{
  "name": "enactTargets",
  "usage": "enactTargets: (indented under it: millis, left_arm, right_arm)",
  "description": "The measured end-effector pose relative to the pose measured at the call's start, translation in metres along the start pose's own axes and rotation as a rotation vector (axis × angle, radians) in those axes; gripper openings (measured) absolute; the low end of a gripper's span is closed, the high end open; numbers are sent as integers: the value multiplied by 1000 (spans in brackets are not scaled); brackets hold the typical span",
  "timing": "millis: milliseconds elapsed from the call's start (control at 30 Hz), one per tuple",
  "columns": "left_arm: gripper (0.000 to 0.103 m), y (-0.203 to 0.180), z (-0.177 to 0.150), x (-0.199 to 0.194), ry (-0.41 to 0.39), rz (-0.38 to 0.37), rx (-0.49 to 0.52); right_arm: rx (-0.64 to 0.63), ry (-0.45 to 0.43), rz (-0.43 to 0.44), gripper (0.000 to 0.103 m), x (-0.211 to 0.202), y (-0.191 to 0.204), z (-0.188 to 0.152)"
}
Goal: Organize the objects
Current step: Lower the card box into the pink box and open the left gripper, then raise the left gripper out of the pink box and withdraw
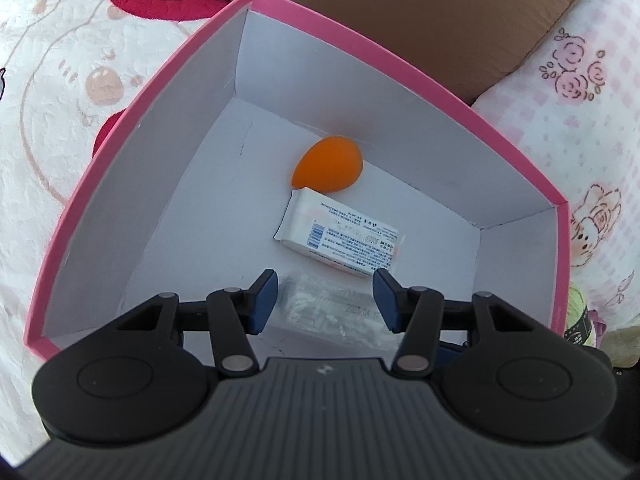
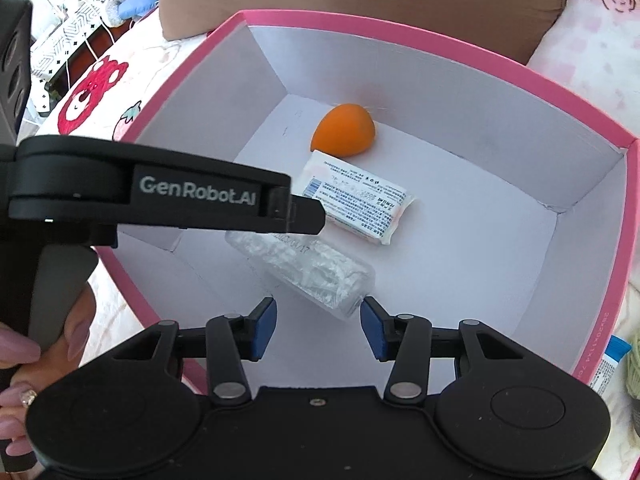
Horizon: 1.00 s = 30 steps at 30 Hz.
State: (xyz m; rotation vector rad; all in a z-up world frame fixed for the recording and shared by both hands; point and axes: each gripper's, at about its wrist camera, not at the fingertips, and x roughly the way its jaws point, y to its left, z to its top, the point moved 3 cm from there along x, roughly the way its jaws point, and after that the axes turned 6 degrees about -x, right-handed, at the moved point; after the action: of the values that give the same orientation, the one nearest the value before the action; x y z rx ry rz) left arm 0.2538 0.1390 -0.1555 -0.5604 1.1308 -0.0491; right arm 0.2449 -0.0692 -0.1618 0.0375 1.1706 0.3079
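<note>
Three things already lie on the white floor of the pink-rimmed cardboard box (image 2: pixel 404 26) that sits on a patterned bedspread (image 1: pixel 60 92): an orange teardrop-shaped sponge (image 2: pixel 345 130) near the far wall, a white printed wipes packet (image 2: pixel 358 200) touching it, and a clear plastic bag of white bits (image 2: pixel 308 270) nearest the cameras. Judging by a blue-and-white packet and a pale green item (image 2: pixel 632 364) outside the box at its right, some sorting seems left. The right hand-held gripper (image 2: pixel 318 330) hovers just above the bag's near end, its jaws partly apart and closing, not pressing on it. The left hand-held gripper (image 1: pixel 325 300) hangs over the same bag, partly apart and empty.
</note>
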Motion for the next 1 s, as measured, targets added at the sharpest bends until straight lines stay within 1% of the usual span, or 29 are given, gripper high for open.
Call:
enactTargets:
  millis: [133, 200, 267, 400, 433, 467, 500, 567, 633, 667, 733, 800, 833, 900, 1000]
  left_arm:
    - [49, 1, 0, 0, 0, -17, -10]
    - [48, 2, -1, 0, 13, -41, -28]
    - [48, 1, -1, 1, 9, -42, -38]
    - [48, -3, 0, 0, -32, -29, -14]
    - [48, -1, 1, 0, -36, -33, -25]
    - [48, 1, 2, 0, -41, -32, -40]
    - [47, 3, 3, -1, -46, -29, -49]
    - [47, 5, 4, -3, -59, -18, -53]
    - [47, 7, 6, -6, -65, -12, -65]
    - [48, 8, 6, -6, -64, -22, -76]
    - [48, 8, 7, -5, -64, -41, -79]
    - [49, 7, 5, -4, -60, -78, -73]
    - [49, 7, 5, -3, -63, -72, -75]
    - [49, 5, 4, -2, -73, -56, -54]
    - [48, 7, 4, 1, -69, -39, -57]
  right_arm:
    - [5, -7, -11, 52, -4, 0, -2]
    - [2, -16, -43, 52, 0, -2, 0]
    - [-2, -25, -72, 52, 3, -4, 1]
    - [45, -32, -46, 51, 3, -9, 6]
    - [55, -36, -50, 49, 4, -10, 7]
    - [70, -39, -57, 42, 4, -11, 7]
    - [96, -36, -52, 38, 5, -14, 8]
    - [181, -16, 19, 37, 6, -23, 9]
    - [248, -15, 80, 34, 7, -32, 10]
    - [260, -18, 85, 33, 7, -34, 10]
    - [253, -31, 53, 33, 5, -36, 11]
    - [238, -38, 10, 33, 5, -35, 11]
    - [228, -39, -5, 33, 6, -34, 11]
    - [226, -43, -4, 33, 8, -34, 12]
    - [239, -43, 1, 33, 10, -33, 13]
